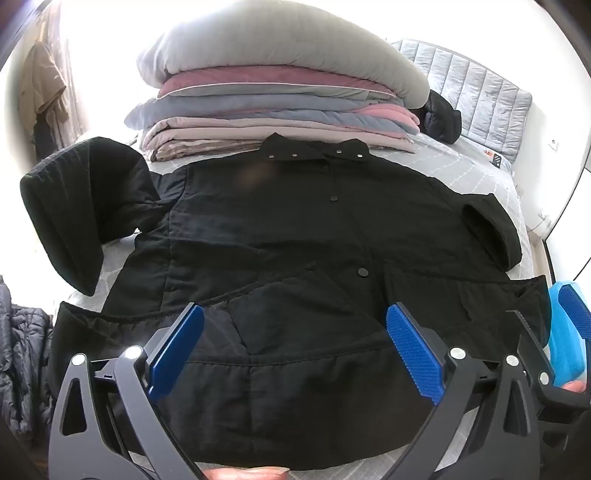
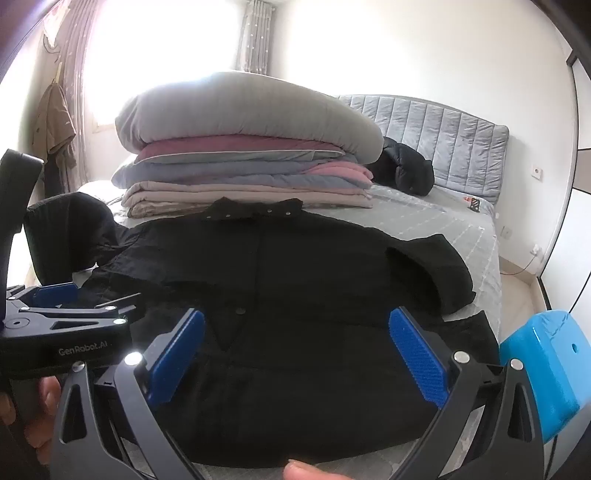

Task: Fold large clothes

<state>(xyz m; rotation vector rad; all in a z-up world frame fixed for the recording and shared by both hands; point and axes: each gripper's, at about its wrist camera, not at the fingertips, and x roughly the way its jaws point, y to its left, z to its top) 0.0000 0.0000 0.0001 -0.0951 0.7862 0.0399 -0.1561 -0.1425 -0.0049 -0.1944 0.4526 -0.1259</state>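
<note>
The room is a bright bedroom with pale walls, a curtain beside a glaring window, and a tan garment hanging at the left. A bed with a grey quilted headboard fills most of it, under a grey cover with thin white lines.

On the bed, towards the far side, sits a stack of folded bedding: a fat grey duvet on top, pink, blue and beige layers below. A small dark puffy jacket lies beside that stack, near the headboard.

The task's thing, a large black coat, is spread flat on the near part of the bed, front up, collar touching the stack and hem towards the camera. Its snaps run down the middle. Both sleeves lie out to the sides, the left one bunched and raised, the right one bent back on itself.

As I judge it, folding has not begun: the coat is laid out only, with sleeves still to be brought in and the body still to be doubled over.

The left hand-held gripper hangs over the hem with its blue pads spread wide and nothing between them. The right hand-held gripper is likewise spread wide and holding nothing, over the hem's right part. A light blue block sits at the right edge, and fingertips show at the bottom.
</note>
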